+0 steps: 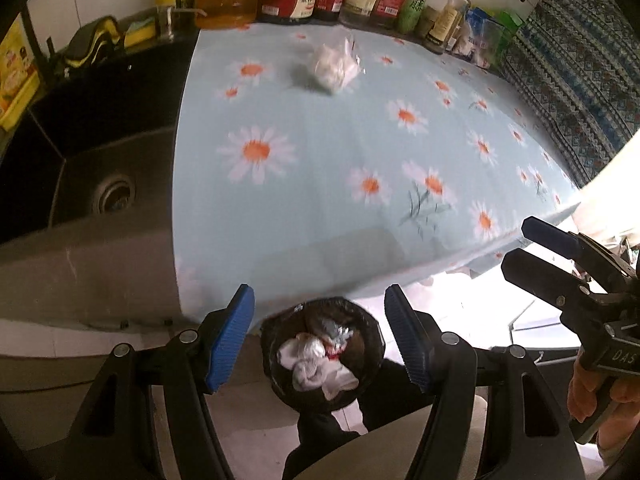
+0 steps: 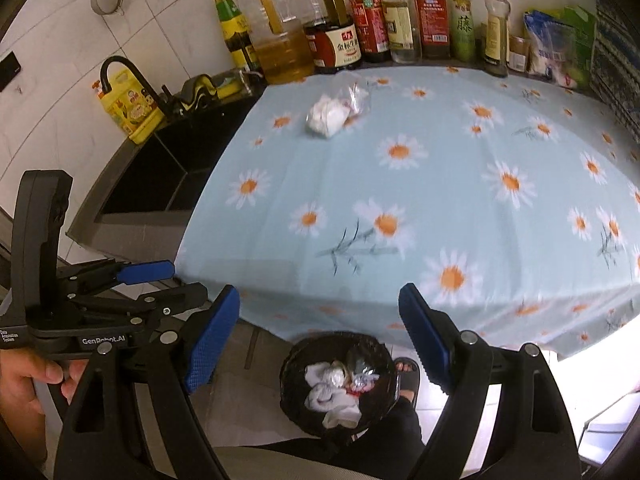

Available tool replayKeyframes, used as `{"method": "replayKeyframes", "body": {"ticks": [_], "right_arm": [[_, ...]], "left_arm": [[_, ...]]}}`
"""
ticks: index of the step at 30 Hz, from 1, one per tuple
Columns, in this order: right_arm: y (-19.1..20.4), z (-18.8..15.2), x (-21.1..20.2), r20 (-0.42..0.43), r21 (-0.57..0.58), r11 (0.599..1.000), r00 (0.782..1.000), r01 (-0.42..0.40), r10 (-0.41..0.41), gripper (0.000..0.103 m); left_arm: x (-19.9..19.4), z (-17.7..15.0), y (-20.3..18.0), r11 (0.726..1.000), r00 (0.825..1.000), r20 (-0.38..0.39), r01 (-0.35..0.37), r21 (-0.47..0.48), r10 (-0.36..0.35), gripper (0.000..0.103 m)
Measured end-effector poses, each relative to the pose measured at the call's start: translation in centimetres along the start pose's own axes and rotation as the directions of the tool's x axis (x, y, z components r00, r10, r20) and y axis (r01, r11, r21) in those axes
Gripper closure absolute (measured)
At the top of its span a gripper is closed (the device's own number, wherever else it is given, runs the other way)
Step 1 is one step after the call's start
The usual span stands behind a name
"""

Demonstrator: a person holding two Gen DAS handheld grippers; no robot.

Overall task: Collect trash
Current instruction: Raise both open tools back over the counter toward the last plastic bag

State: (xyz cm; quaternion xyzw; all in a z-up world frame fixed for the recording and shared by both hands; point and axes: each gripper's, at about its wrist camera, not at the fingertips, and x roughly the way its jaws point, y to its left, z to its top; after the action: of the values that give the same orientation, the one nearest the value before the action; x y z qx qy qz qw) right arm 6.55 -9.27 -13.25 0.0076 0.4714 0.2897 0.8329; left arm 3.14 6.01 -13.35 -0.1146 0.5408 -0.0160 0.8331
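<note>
A crumpled white tissue with clear plastic wrap (image 1: 334,65) lies at the far side of the daisy-print counter, near the bottles; it also shows in the right wrist view (image 2: 332,114). A black-lined trash bin (image 1: 322,354) stands on the floor below the counter's front edge, holding white tissues and foil; it also shows in the right wrist view (image 2: 340,384). My left gripper (image 1: 320,338) is open and empty above the bin. My right gripper (image 2: 320,338) is open and empty above the bin too. Each gripper appears in the other's view, the right one (image 1: 536,248) and the left one (image 2: 176,280).
A row of sauce and oil bottles (image 2: 360,28) lines the back wall. A dark sink (image 1: 92,160) with a faucet (image 2: 120,70) sits left of the counter. Snack bags (image 2: 556,44) sit at the back right. A foot in a sandal (image 2: 408,372) is beside the bin.
</note>
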Motion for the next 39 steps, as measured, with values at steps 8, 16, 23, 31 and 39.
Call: {"method": "replayKeyframes", "body": {"ticks": [8,16,23,31,39], "right_arm": [[-4.5,5.6,-0.2,0.059,-0.008,0.999,0.997,-0.050,0.050,0.013],[-10.1,11.0,1.4,0.061,-0.010,0.994,0.992,-0.113,0.113,0.013],[-13.6,14.3,3.9,0.026,-0.022,0.977,0.976,-0.214,0.215,0.013],[-15.5,16.9,6.6,-0.020,-0.051,0.966,0.967,-0.253,0.253,0.013],[-16.2,18.3,7.7,-0.042,-0.078,0.958,0.961,-0.276,0.273,0.013]], "left_arm": [[0.5,6.6,-1.9,0.999,0.998,0.052,-0.046,-0.008,0.046,0.029],[3.2,13.7,-3.3,0.995,0.993,0.061,-0.104,-0.012,0.104,0.024],[7.4,17.9,-3.2,0.990,0.990,0.007,-0.138,-0.034,0.138,0.024],[11.2,20.2,-3.2,0.984,0.985,-0.045,-0.167,-0.063,0.164,0.024],[13.3,21.2,-2.4,0.979,0.981,-0.072,-0.187,-0.086,0.181,0.045]]}}
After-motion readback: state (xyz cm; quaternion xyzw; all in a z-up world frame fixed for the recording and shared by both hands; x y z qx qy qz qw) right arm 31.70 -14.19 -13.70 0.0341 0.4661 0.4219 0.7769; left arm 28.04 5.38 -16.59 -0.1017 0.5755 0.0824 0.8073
